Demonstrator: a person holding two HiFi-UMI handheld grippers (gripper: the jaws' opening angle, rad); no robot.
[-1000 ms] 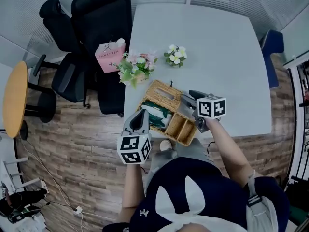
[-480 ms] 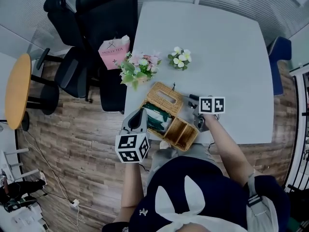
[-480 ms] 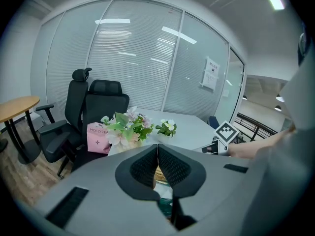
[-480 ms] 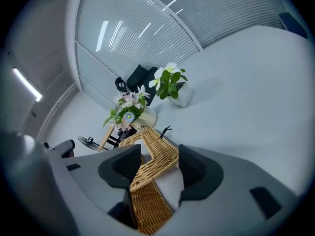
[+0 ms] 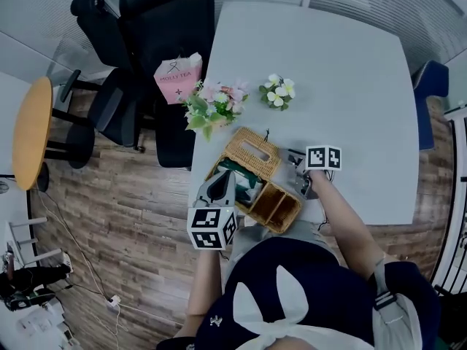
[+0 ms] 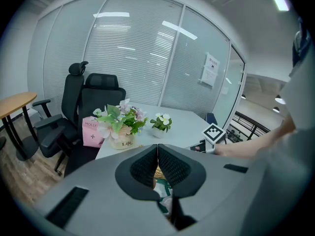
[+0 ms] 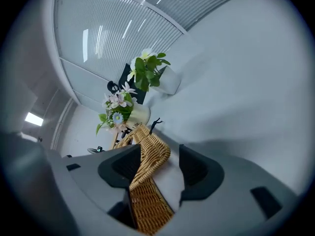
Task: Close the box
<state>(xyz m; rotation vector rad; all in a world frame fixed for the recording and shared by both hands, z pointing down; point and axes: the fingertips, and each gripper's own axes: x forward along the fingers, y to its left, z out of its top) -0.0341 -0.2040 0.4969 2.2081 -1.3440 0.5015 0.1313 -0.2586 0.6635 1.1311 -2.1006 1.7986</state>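
Note:
A wicker box (image 5: 276, 204) stands open at the table's near edge. Its slotted lid (image 5: 252, 152) is swung back toward the flowers, and green contents (image 5: 237, 177) show inside. My left gripper (image 5: 222, 177) hovers at the box's near left corner. In the left gripper view, the left gripper (image 6: 157, 149) is shut with its pads touching and nothing between them. My right gripper (image 5: 293, 159) is at the box's right side. In the right gripper view, the right gripper (image 7: 160, 151) is open around a wicker edge (image 7: 150, 156), which rests against the left pad with a gap on the right.
On the grey table (image 5: 343, 71) stand a pot of pink flowers (image 5: 213, 108) and a small white bunch (image 5: 277, 92). A pink bag (image 5: 177, 77) lies on black office chairs (image 5: 157, 42). A round wooden table (image 5: 29, 133) stands at far left, and a blue chair (image 5: 430, 86) at right.
My left gripper has edged right, closer to the box's near left corner. The right gripper has stayed at the box's right side.

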